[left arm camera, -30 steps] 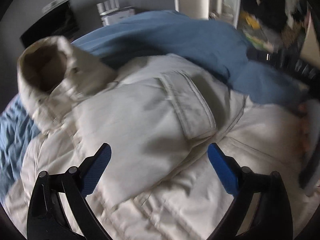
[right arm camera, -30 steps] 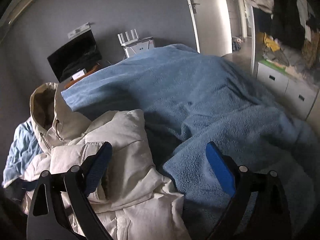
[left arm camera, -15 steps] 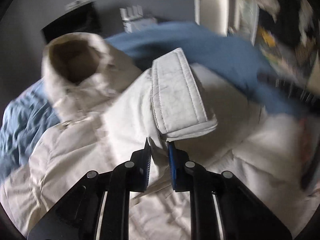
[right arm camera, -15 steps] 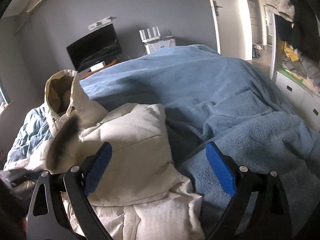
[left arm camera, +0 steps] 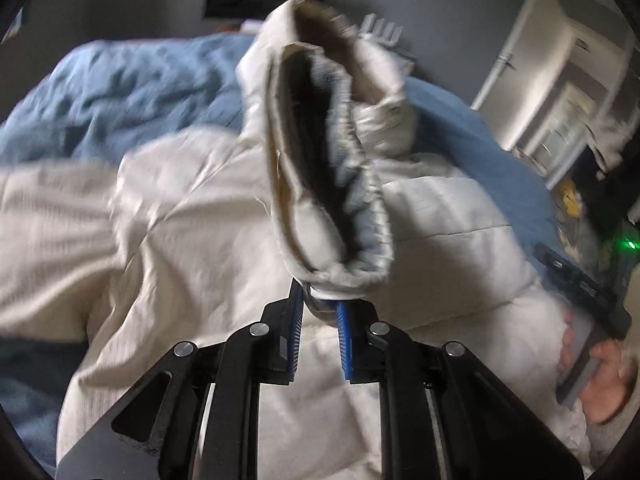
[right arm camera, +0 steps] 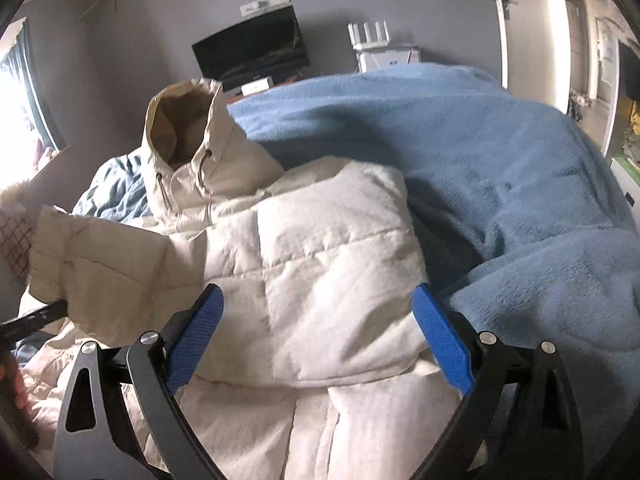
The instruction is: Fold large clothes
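A cream puffer jacket (right arm camera: 320, 272) with a hood (right arm camera: 184, 132) lies on a bed covered by a blue blanket (right arm camera: 500, 152). My left gripper (left arm camera: 320, 308) is shut on the cuff end of the jacket's sleeve (left arm camera: 320, 184) and holds it lifted above the jacket body (left arm camera: 180, 240). The lifted sleeve also shows in the right wrist view (right arm camera: 108, 268) at the left. My right gripper (right arm camera: 320, 328) is open and empty, low over the folded jacket body near the blanket's edge.
A dark monitor (right arm camera: 252, 52) and a white router (right arm camera: 372, 36) stand by the grey wall behind the bed. A door (right arm camera: 524, 28) and a hallway are at the right. A hand holding the other gripper (left arm camera: 592, 344) shows at the right of the left wrist view.
My left gripper closed on the sleeve cuff and has lifted it up and to the left. My right gripper stayed open and moved slightly forward over the jacket.
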